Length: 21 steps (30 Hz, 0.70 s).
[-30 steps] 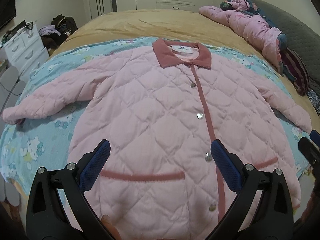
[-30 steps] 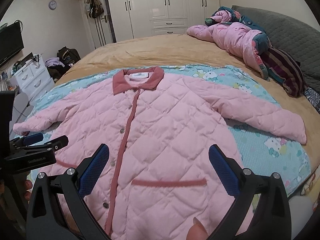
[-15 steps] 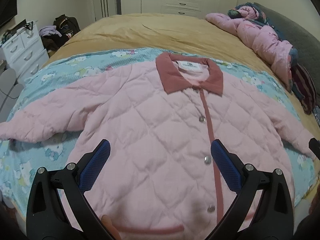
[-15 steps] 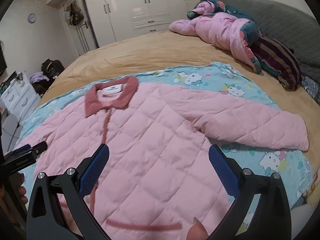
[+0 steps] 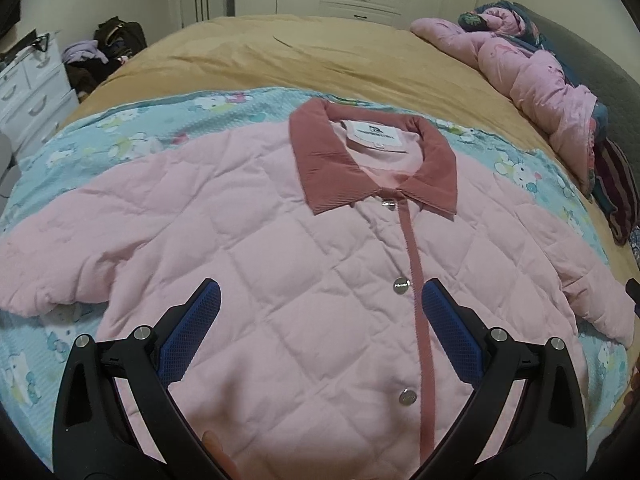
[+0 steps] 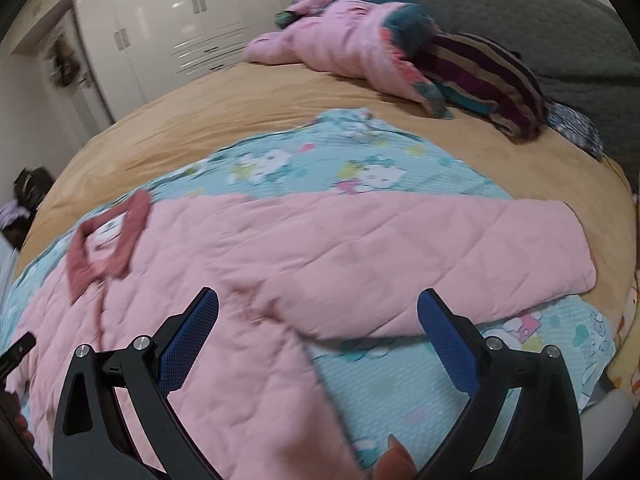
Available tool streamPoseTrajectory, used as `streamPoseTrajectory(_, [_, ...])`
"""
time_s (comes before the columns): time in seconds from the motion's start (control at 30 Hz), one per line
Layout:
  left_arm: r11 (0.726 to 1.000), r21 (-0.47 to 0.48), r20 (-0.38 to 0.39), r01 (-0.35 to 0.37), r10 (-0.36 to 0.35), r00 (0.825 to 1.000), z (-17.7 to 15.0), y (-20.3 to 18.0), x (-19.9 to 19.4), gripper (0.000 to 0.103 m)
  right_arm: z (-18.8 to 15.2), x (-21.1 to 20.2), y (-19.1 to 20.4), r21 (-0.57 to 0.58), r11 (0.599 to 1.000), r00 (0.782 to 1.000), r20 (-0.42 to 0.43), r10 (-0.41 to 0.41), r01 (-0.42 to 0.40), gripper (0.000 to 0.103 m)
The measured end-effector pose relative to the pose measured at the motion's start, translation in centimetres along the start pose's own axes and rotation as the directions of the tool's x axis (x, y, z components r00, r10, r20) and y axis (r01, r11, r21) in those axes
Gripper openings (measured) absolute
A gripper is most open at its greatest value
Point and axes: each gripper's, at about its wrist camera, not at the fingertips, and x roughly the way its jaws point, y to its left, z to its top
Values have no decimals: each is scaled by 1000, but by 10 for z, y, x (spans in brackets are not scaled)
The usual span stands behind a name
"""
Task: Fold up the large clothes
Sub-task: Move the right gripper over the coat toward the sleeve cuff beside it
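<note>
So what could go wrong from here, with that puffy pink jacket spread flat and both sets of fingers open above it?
1. The quilted pink jacket is thick; a shallow pinch by the left gripper may slip off.
2. The blue cartoon sheet lies directly under the sleeve; the right gripper could catch both together.
3. The snap buttons along the front may make the fold lumpy.

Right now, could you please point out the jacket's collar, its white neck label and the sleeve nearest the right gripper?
collar (image 5: 320,160): left wrist view, left flap.
neck label (image 5: 374,134): left wrist view, centre.
sleeve (image 6: 440,248): right wrist view, mid-length.
</note>
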Motion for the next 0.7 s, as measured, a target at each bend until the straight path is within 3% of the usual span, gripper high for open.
streamPoseTrajectory(0.2, [998, 21, -35, 60, -60, 998, 6, -21, 23, 94, 1, 30, -48, 143, 988, 997, -47, -55, 61, 99])
streamPoseTrajectory(0.37, [995, 77, -46, 61, -58, 997, 7, -46, 40, 94, -1, 49, -83, 230, 964, 990, -88, -115, 132, 99])
streamPoseTrajectory(0.7, [989, 96, -128, 114, -102, 986, 8, -64, 75, 94, -17, 70, -150, 454, 865, 975, -158, -157, 213, 99])
